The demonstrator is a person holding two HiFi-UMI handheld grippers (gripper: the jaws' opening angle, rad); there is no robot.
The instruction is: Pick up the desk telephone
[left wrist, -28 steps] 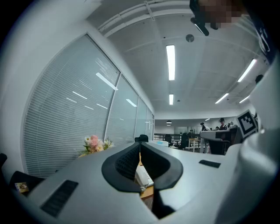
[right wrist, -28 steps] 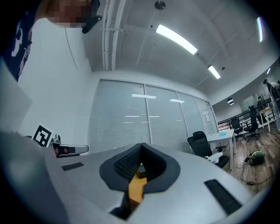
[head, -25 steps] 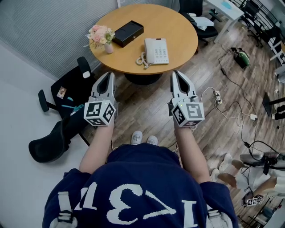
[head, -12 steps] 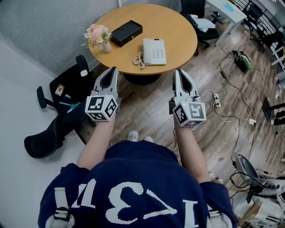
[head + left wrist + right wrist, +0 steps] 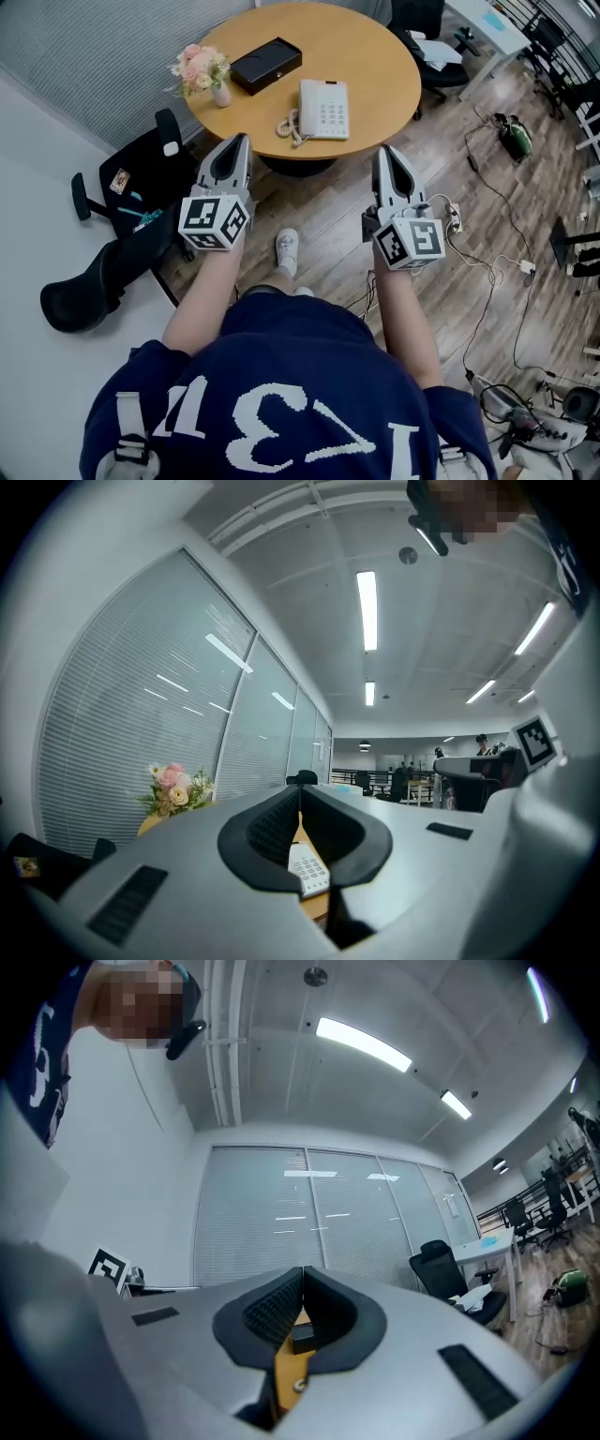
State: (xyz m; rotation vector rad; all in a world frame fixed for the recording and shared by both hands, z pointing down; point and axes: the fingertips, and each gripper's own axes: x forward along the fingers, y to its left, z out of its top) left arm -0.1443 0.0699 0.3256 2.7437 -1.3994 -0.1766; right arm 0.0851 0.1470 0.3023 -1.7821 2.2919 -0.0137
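Observation:
A white desk telephone [image 5: 322, 109] with a coiled cord lies near the front edge of the round wooden table [image 5: 375, 66]. Both grippers hang in the air short of the table, pointing at it. My left gripper [image 5: 241, 141] is shut with nothing in it, below and left of the phone. My right gripper [image 5: 386, 152] is shut and empty too, below and right of the phone. In the left gripper view the telephone [image 5: 307, 868] shows through the gap under the closed jaws [image 5: 300, 816]. In the right gripper view the jaws [image 5: 303, 1290] meet above the table edge [image 5: 286, 1370].
A black flat box [image 5: 266, 66] and a small vase of flowers [image 5: 201, 69] stand on the table behind the phone. Black office chairs [image 5: 103, 248] lie at the left, another chair [image 5: 431, 52] at the table's far right. Cables and a power strip [image 5: 457, 215] lie on the wood floor.
Both grippers have moved forward toward the table, still shut. The person has stepped, and one white shoe now shows between the arms.

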